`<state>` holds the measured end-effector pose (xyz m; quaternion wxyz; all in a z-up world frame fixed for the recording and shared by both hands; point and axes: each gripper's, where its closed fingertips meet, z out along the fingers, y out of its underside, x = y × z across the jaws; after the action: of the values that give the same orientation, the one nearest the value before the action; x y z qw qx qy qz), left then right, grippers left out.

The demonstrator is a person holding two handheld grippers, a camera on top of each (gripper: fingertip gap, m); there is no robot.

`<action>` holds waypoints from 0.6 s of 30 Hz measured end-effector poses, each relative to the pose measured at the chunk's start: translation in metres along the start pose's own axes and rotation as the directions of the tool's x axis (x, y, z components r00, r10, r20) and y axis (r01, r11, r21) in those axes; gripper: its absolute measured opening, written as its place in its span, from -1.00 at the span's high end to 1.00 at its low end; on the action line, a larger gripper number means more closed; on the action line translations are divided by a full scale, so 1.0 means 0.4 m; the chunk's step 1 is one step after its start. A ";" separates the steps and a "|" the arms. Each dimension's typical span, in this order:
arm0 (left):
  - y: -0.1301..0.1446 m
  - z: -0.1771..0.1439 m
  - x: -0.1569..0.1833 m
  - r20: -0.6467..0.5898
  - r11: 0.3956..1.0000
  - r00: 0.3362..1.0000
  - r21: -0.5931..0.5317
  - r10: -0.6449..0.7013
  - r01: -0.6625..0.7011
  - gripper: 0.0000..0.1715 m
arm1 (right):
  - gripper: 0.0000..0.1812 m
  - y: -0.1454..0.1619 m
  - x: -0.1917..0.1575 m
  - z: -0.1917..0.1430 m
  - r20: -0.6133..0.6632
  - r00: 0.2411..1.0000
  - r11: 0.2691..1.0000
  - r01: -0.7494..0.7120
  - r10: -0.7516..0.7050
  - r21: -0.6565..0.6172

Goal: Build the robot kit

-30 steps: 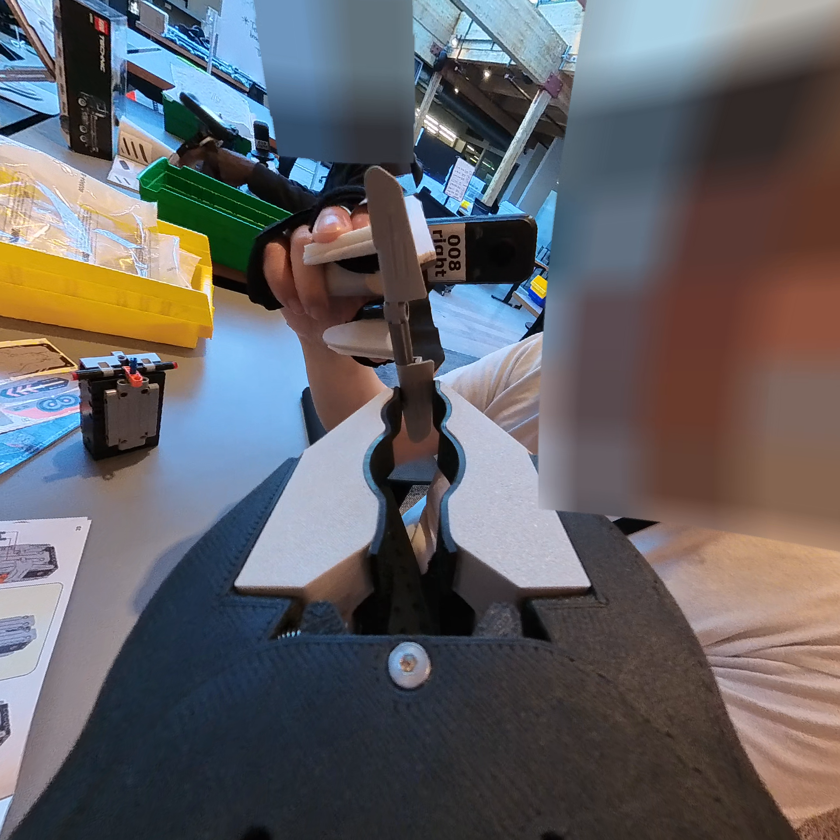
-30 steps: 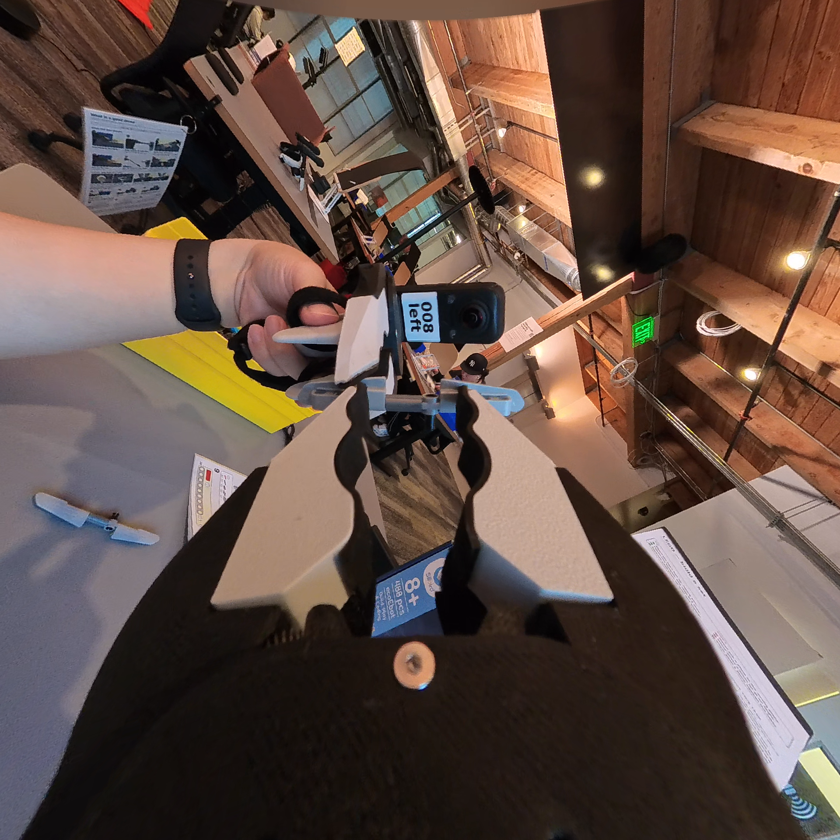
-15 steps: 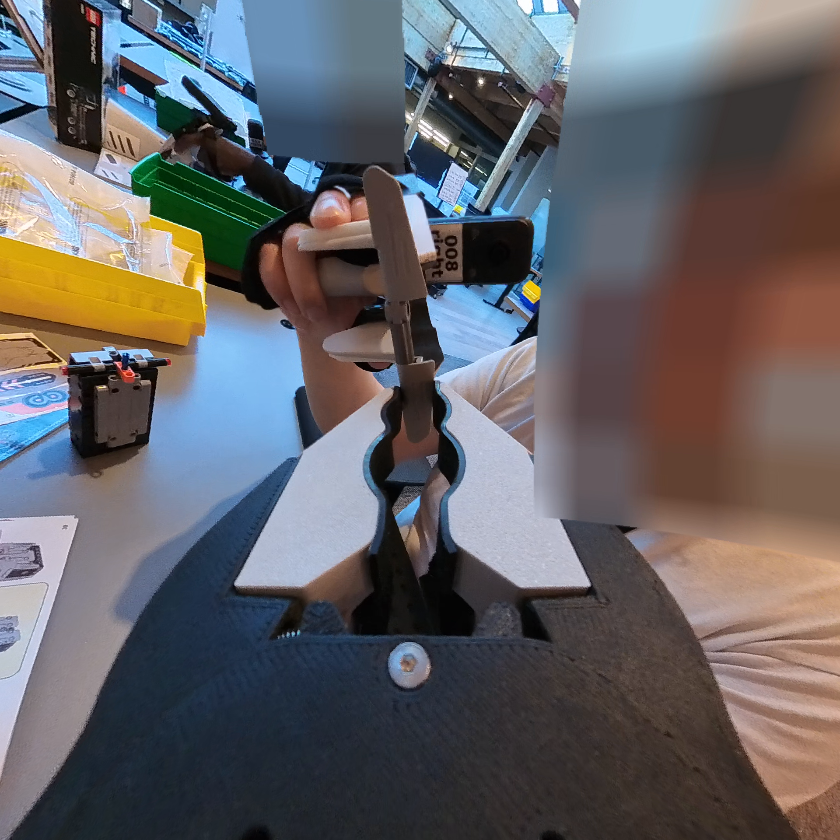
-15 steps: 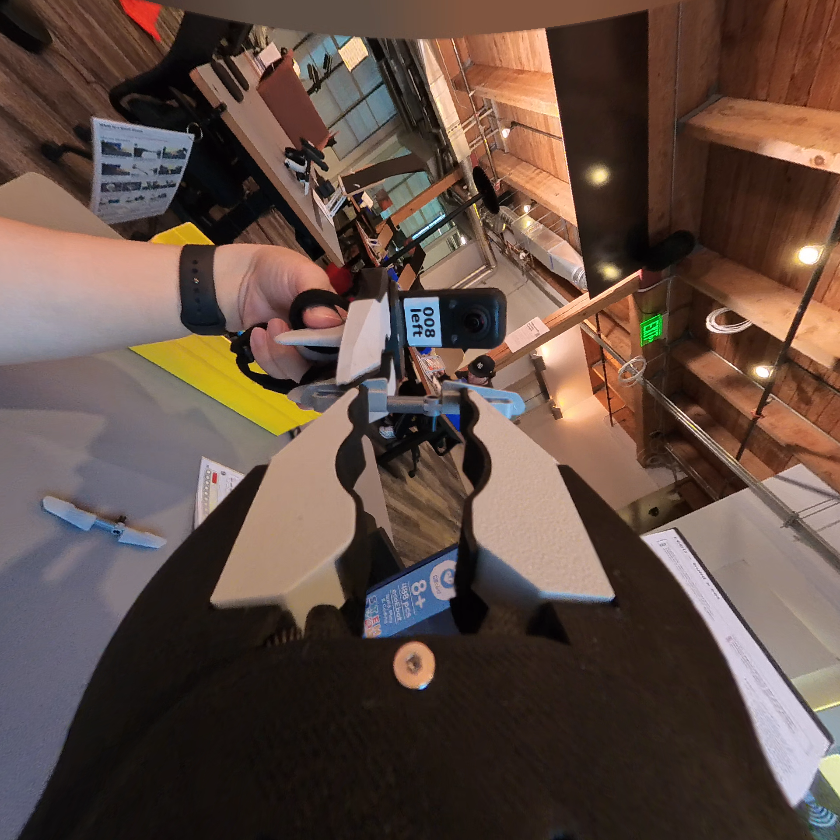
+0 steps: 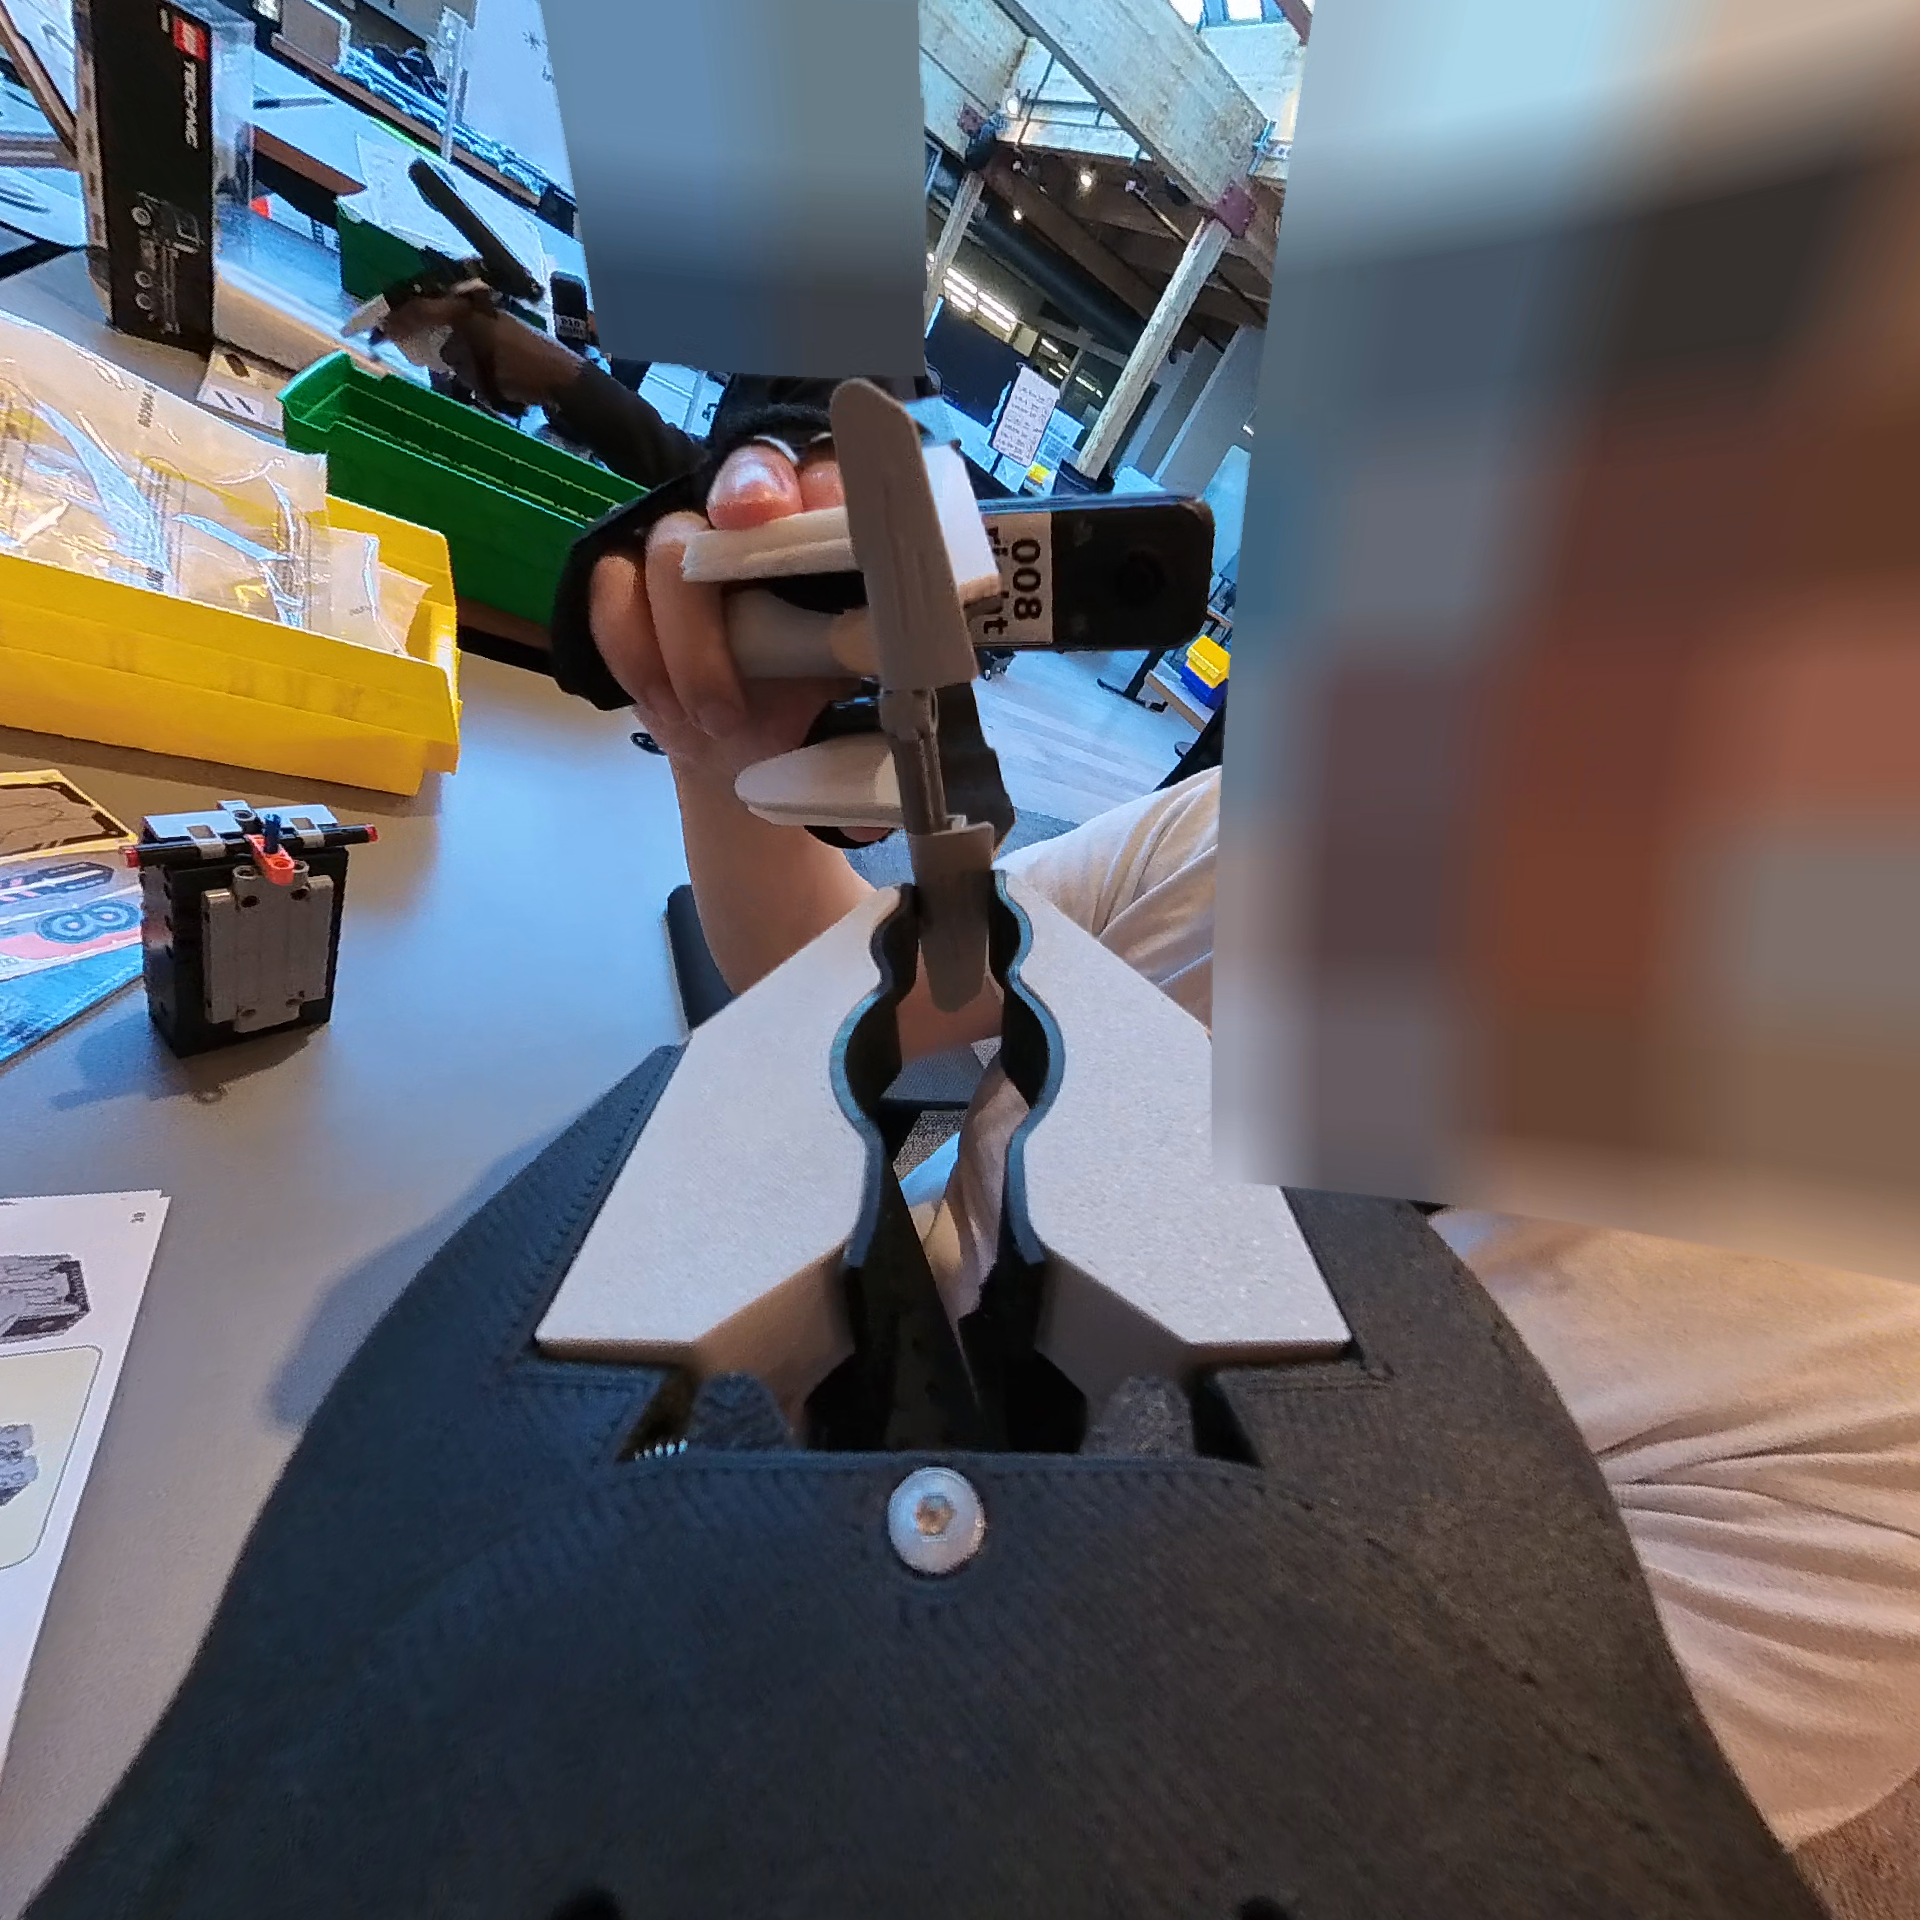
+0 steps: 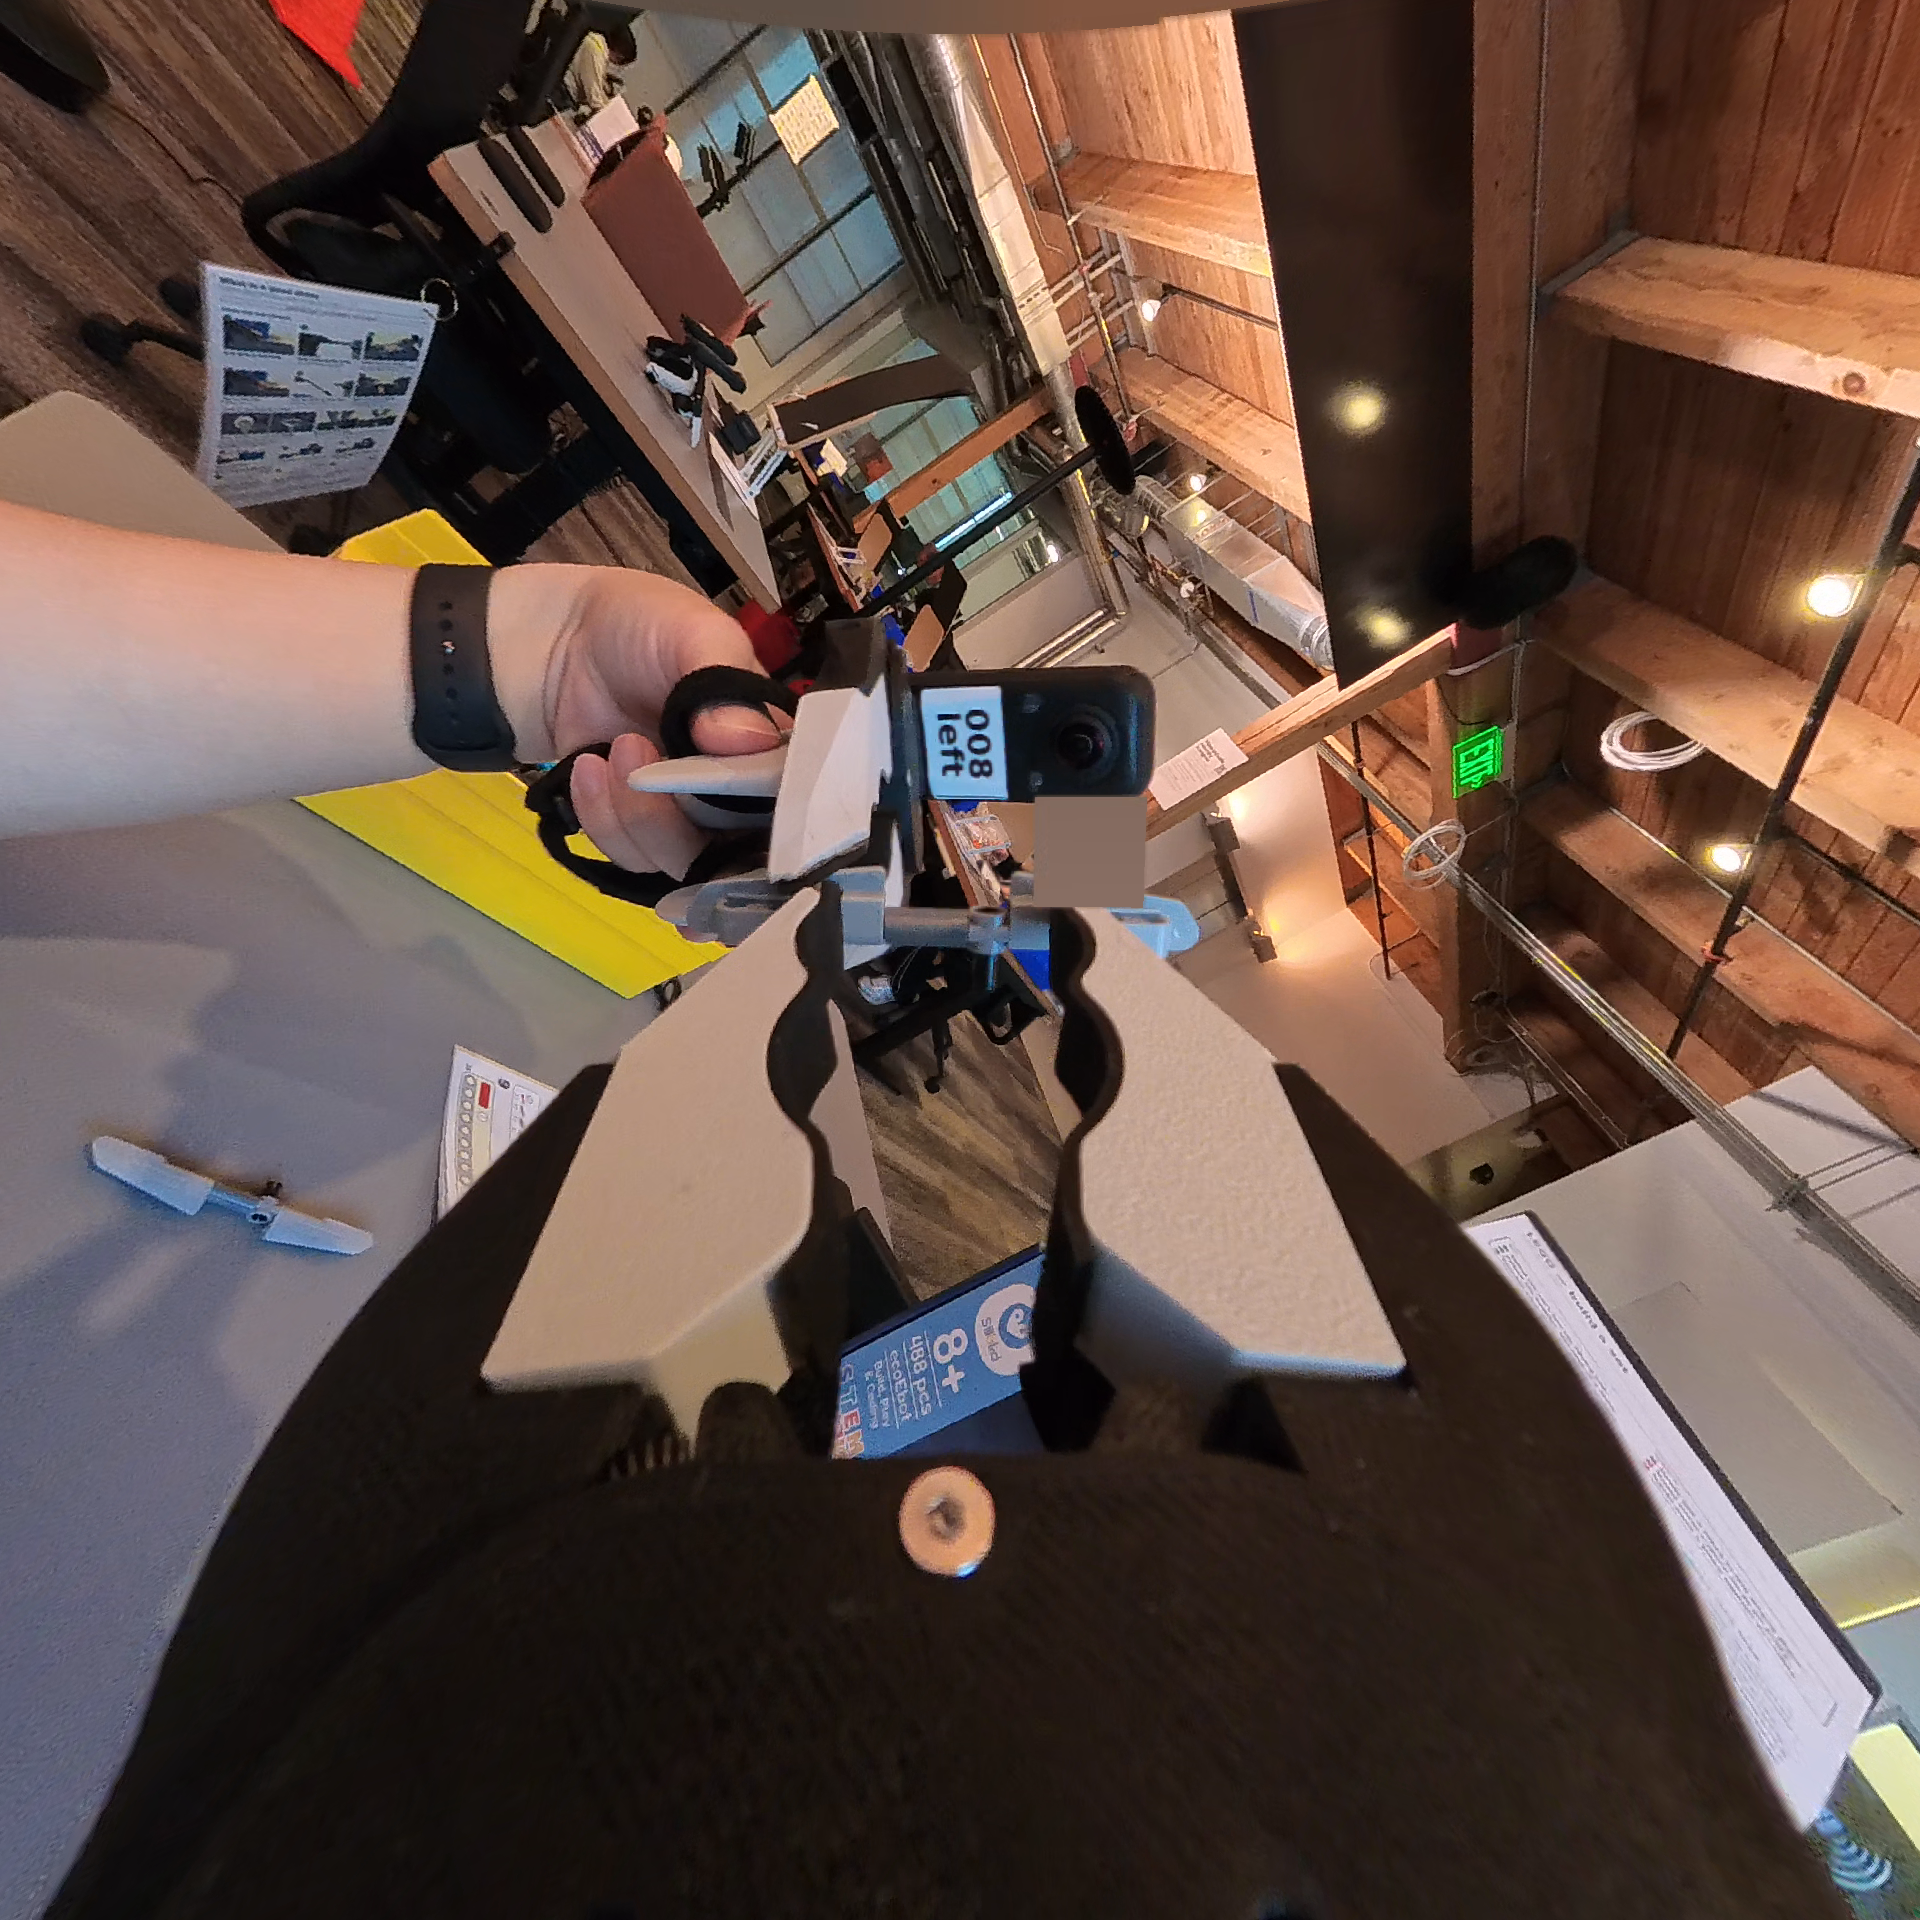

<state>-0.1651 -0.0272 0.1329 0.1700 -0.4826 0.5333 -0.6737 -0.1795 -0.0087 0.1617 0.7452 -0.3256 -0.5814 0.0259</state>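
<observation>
My left gripper [image 5: 956, 909] is shut on the lower blade of a grey two-blade propeller piece [image 5: 899, 582] and holds it upright above the table edge. My right gripper [image 6: 930, 935] is open, and its fingertips sit just in front of the same propeller piece [image 6: 935, 920], which lies across the gap. I cannot tell whether they touch it. In the left wrist view the right gripper [image 5: 831, 675] shows behind the propeller, held by a hand. In the right wrist view the left gripper [image 6: 831, 831] shows pinching the piece.
A black and grey brick block [image 5: 244, 935] stands on the grey table [image 5: 499, 935], with a yellow bin [image 5: 239, 675], a green bin [image 5: 457, 457] and printed sheets [image 5: 62, 1351] around it. A second propeller piece [image 6: 229, 1195] lies on the table. A blue box [image 6: 935, 1361] sits below the right gripper. Both grippers' tips are close together, under 4 cm apart.
Both grippers have drifted only slightly. The left gripper keeps its hold on the propeller piece and the right gripper stays open at it.
</observation>
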 end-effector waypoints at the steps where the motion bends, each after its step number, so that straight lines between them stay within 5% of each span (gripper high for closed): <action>1: 0.001 0.000 0.000 0.001 1.000 1.000 -0.002 0.000 0.000 0.87 | 0.58 0.000 -0.001 -0.001 0.002 1.000 1.000 0.002 -0.002 0.001; 18: 0.003 -0.007 -0.014 0.025 1.000 1.000 -0.002 -0.011 0.011 0.87 | 0.58 0.017 -0.003 0.007 0.010 1.000 1.000 -0.025 0.025 -0.008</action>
<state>-0.1653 -0.0219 0.1292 0.1725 -0.4941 0.5290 -0.6680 -0.1799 -0.0026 0.1576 0.7403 -0.3359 -0.5813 0.0346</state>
